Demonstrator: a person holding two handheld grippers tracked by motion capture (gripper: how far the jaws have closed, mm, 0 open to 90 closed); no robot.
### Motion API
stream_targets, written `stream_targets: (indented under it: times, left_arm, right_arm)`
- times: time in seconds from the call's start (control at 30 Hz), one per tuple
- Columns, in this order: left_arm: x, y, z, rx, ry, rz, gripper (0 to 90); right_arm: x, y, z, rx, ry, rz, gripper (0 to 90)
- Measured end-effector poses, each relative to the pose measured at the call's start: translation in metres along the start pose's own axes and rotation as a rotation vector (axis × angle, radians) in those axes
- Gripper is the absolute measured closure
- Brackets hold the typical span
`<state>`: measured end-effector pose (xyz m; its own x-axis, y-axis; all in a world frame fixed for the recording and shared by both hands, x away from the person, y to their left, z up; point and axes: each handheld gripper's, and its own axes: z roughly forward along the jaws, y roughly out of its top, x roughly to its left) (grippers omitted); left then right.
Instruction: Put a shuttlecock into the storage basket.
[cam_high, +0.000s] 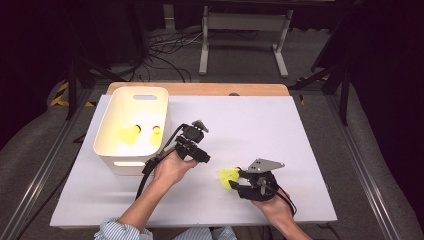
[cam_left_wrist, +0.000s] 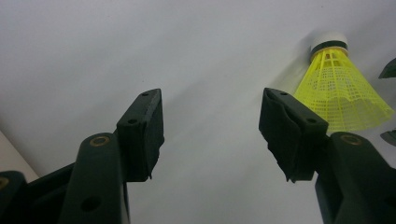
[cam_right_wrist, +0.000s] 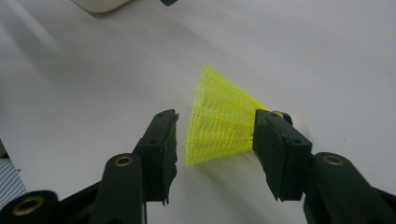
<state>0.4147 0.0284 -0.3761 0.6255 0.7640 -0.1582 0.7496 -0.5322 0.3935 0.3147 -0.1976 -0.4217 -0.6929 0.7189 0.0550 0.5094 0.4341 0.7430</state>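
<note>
A yellow plastic shuttlecock (cam_high: 228, 176) lies on its side on the white table (cam_high: 260, 120), toward the front right. My right gripper (cam_high: 236, 179) reaches around it from the right. In the right gripper view the shuttlecock's skirt (cam_right_wrist: 217, 116) sits between the jaws: the right jaw touches it, while the left jaw stands a small gap off, so the right gripper (cam_right_wrist: 215, 126) is open. My left gripper (cam_high: 199, 152) hovers beside the bin. Its jaws are open with nothing between them (cam_left_wrist: 212, 107), and the shuttlecock (cam_left_wrist: 338, 88) lies beyond its right jaw.
A white plastic bin (cam_high: 112, 150) stands at the table's left, holding two more yellow shuttlecocks (cam_high: 129, 135) (cam_high: 156, 131). A corner of the bin (cam_right_wrist: 100, 4) shows at the top of the right gripper view. A wooden edge (cam_high: 200, 89) runs along the far side.
</note>
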Motion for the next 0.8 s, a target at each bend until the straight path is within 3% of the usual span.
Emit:
stream_targets:
  times: [0.33, 0.8]
  left_arm:
    - [0.001, -0.001, 0.001, 0.001, -0.001, -0.003, 40.5]
    - [0.000, -0.004, 0.004, 0.010, -0.001, 0.007, 40.3]
  right_arm:
    - [-0.004, 0.000, 0.007, 0.048, -0.031, 0.014, 52.7]
    - [-0.012, -0.003, 0.008, 0.066, -0.068, 0.026, 68.9]
